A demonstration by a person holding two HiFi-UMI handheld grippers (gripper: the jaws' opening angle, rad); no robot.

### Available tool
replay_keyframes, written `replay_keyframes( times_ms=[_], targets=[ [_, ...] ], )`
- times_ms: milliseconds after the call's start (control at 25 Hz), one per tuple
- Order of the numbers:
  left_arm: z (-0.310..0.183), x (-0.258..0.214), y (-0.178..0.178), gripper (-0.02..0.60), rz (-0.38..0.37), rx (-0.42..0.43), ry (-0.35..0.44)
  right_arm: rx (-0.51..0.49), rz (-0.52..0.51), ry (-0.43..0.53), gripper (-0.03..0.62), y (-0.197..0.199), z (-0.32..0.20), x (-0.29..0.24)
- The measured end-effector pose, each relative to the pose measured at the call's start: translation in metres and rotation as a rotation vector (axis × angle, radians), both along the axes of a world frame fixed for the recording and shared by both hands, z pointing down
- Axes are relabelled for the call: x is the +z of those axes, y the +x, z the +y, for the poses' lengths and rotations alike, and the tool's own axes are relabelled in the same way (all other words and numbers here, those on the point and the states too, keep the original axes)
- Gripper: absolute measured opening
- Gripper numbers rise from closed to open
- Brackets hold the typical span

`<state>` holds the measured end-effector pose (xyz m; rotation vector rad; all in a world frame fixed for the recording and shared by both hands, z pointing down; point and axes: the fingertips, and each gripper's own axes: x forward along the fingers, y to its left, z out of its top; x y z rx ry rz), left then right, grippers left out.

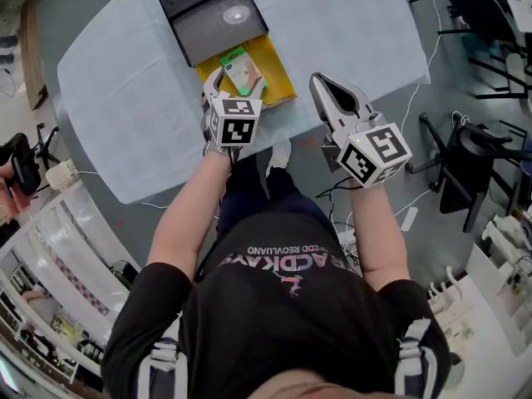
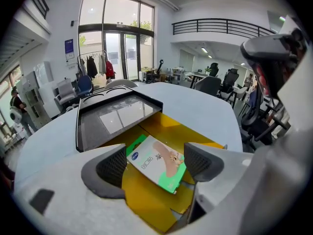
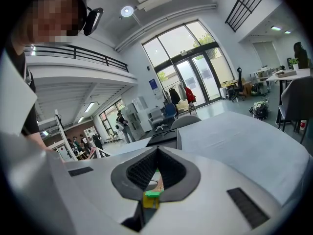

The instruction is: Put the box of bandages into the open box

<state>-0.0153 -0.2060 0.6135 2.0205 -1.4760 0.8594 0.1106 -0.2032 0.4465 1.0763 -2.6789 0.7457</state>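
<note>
The box of bandages (image 1: 241,71), white and green with a picture on its top, lies flat inside the open yellow box (image 1: 279,80), tilted a little. My left gripper (image 1: 231,90) hovers right over it, open. In the left gripper view the bandage box (image 2: 159,166) rests on the yellow floor (image 2: 188,131) between the spread pads (image 2: 110,166), which do not touch it; the left gripper (image 2: 156,159) holds nothing. My right gripper (image 1: 319,81) is shut and empty, just right of the yellow box at the table's near edge. The right gripper (image 3: 157,153) shows a sliver of green and yellow through its pads.
The black lid (image 1: 209,13) of the box lies open behind the yellow part, seen as a dark tray (image 2: 117,112) in the left gripper view. The pale blue table (image 1: 125,98) carries nothing else. Office chairs (image 1: 474,152) and floor cables stand to the right.
</note>
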Motion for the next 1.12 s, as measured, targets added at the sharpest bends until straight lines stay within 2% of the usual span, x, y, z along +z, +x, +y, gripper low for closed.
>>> replay_keyframes(
  times_ms=[320, 560, 600, 640, 680, 720, 960, 1120],
  targets=[
    [0.012, -0.042, -0.001, 0.362, 0.037, -0.028, 0.071, -0.026, 0.004, 0.062, 0.011, 0.003, 0.013, -0.024],
    [0.034, -0.101, -0.003, 0.356, 0.098, -0.031, 0.147, -0.066, -0.001, 0.123, 0.011, 0.000, 0.030, -0.051],
    [0.040, -0.114, -0.004, 0.330, 0.108, -0.035, 0.174, -0.076, -0.005, 0.136, 0.011, -0.001, 0.034, -0.058],
    [0.045, -0.129, -0.005, 0.244, 0.119, -0.042, 0.209, -0.087, -0.008, 0.150, 0.011, -0.002, 0.039, -0.066],
    [0.051, -0.144, -0.006, 0.119, 0.130, -0.050, 0.248, -0.099, -0.011, 0.166, 0.011, -0.003, 0.043, -0.073],
    [0.058, -0.160, -0.007, 0.047, 0.143, -0.055, 0.288, -0.111, -0.015, 0.182, 0.011, -0.004, 0.048, -0.081],
    [0.107, -0.256, 0.000, 0.018, 0.247, -0.024, 0.518, -0.212, -0.036, 0.308, 0.011, -0.018, 0.086, -0.138],
    [0.136, -0.301, -0.003, 0.018, 0.249, -0.007, 0.613, -0.252, -0.055, 0.371, 0.011, -0.030, 0.104, -0.170]
  ],
)
